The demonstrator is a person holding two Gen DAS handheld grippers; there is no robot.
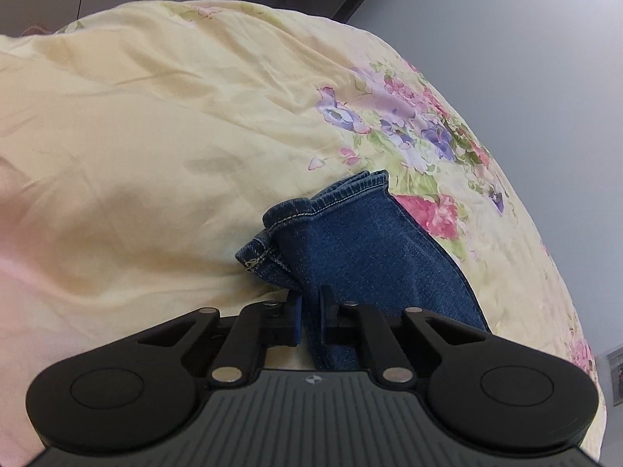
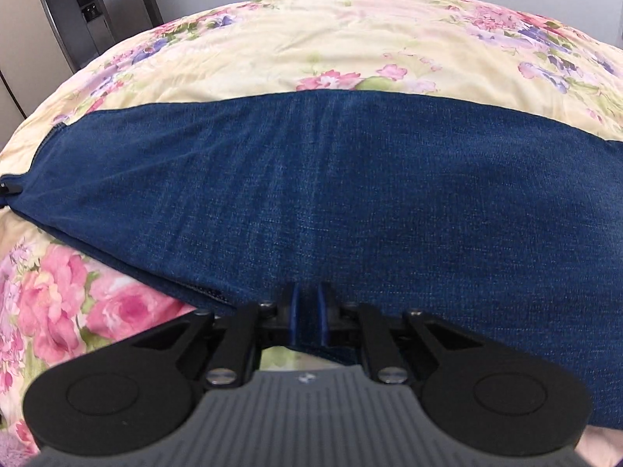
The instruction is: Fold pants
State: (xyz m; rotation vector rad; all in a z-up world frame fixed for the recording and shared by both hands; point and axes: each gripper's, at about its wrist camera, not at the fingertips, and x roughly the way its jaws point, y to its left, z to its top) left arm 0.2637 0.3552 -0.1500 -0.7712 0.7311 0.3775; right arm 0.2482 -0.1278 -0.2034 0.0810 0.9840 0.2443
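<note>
Dark blue denim pants (image 2: 350, 194) lie stretched across a floral bed cover (image 2: 311, 39) in the right wrist view. My right gripper (image 2: 307, 303) is shut on the near edge of the pants, denim pinched between its blue pads. In the left wrist view the hemmed leg end of the pants (image 1: 342, 233) is bunched and lifted a little off the bed cover (image 1: 155, 136). My left gripper (image 1: 309, 307) is shut on that leg end, with cloth running down between its fingers. At the far left of the right wrist view a small dark part touches the pants' end.
The bed's pale yellow cover has pink and purple flowers and many wrinkles. A grey wall (image 1: 525, 58) rises beyond the bed on the right. A metal-framed door or cabinet (image 2: 85, 7) stands at the back left.
</note>
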